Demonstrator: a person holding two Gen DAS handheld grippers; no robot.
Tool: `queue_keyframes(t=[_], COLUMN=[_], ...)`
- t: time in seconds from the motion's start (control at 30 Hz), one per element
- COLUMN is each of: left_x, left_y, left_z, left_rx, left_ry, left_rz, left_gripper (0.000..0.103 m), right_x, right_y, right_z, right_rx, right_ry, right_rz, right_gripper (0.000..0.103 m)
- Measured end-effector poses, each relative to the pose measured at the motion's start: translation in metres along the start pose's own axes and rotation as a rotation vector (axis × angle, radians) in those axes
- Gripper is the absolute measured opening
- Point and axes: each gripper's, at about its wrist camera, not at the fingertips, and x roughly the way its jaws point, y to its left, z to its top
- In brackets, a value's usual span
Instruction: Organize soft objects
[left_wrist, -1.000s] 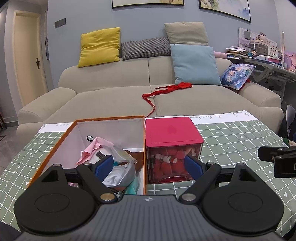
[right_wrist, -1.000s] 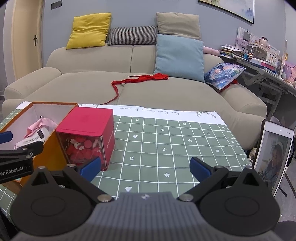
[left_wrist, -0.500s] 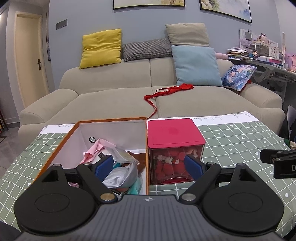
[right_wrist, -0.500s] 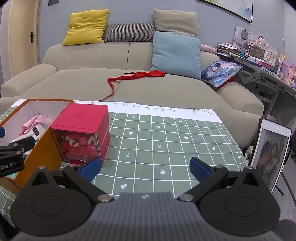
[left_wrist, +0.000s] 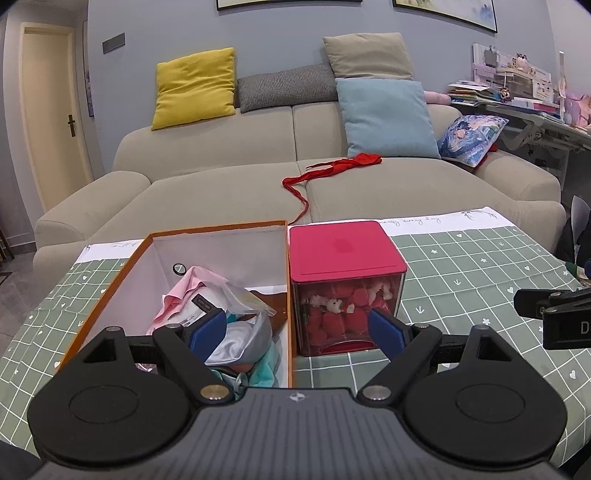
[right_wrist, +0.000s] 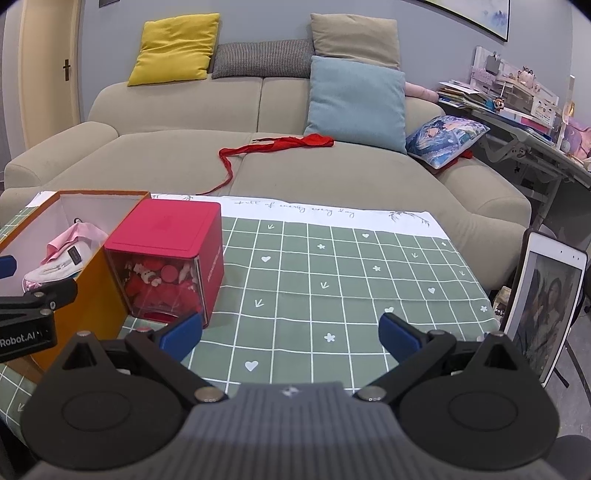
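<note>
Left wrist view: left gripper empty, fingers wide apart, hovering over the near edge of the tabletop. Orange box holds a heap of soft items: pink cloth, silver and teal pieces. Red-lidded clear cube touches the box's right wall, full of red plush. Likely next step is reaching into the box; come down over the top of the heap, pinch one loose fold, avoid snagging the box wall.

Right wrist view: right gripper also empty, fingers spread, above bare green cloth. Cube and box sit off to its left. Red fabric strip lies on the sofa, well apart from both grippers. Tablet stands just off the tabletop's right edge; keep clear.
</note>
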Motion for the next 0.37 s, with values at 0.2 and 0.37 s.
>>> queue_keyframes(t=[0.2,0.37], left_x=[-0.0015,-0.0021], left_y=[0.0027,0.0072], left_z=[0.0014,0.0027], left_rx=[-0.016,-0.03], left_ry=[-0.004,-0.007], left_rz=[-0.007,-0.015], left_gripper=[0.101,0.101], right_x=[0.0014,0.0008], right_y=[0.001,0.0022], right_z=[-0.0002,-0.0006], right_rx=[0.0,-0.004], right_ry=[0.006,0.004], right_rz=[0.0,0.001], right_gripper=[0.1,0.1])
